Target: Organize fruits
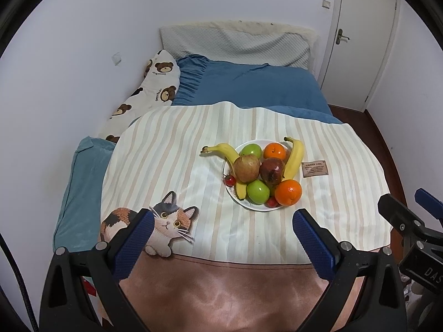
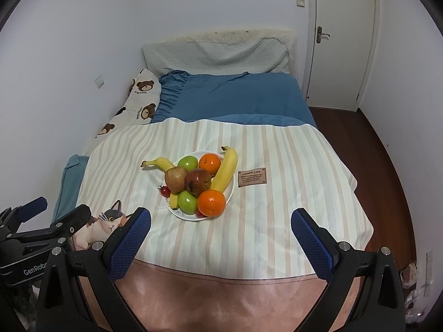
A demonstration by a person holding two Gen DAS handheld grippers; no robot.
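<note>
A white plate (image 1: pixel 229 191) (image 2: pixel 232 191) sits on the striped cloth on the bed, piled with fruit. On it are two bananas (image 1: pixel 295 159) (image 2: pixel 227 170), two oranges (image 1: pixel 288 192) (image 2: pixel 211 202), two green apples (image 1: pixel 258 191) (image 2: pixel 187 202), a brown apple (image 1: pixel 247 168) (image 2: pixel 176 179), a dark red pomegranate (image 1: pixel 272 171) (image 2: pixel 198 181) and small red tomatoes (image 1: pixel 229 180) (image 2: pixel 165 191). My left gripper (image 1: pixel 223 222) is open and empty, near the cloth's front edge, short of the plate. My right gripper (image 2: pixel 221 221) is open and empty, also short of the plate.
The striped cloth (image 1: pixel 171 166) (image 2: pixel 290 193) has a cat picture (image 1: pixel 166 221) at its front left and a brown label (image 1: pixel 315 169) (image 2: pixel 252 178) right of the plate. Blue bedding (image 1: pixel 249 85), a bear pillow (image 1: pixel 155 88), white walls and a door (image 2: pixel 340 41) lie beyond.
</note>
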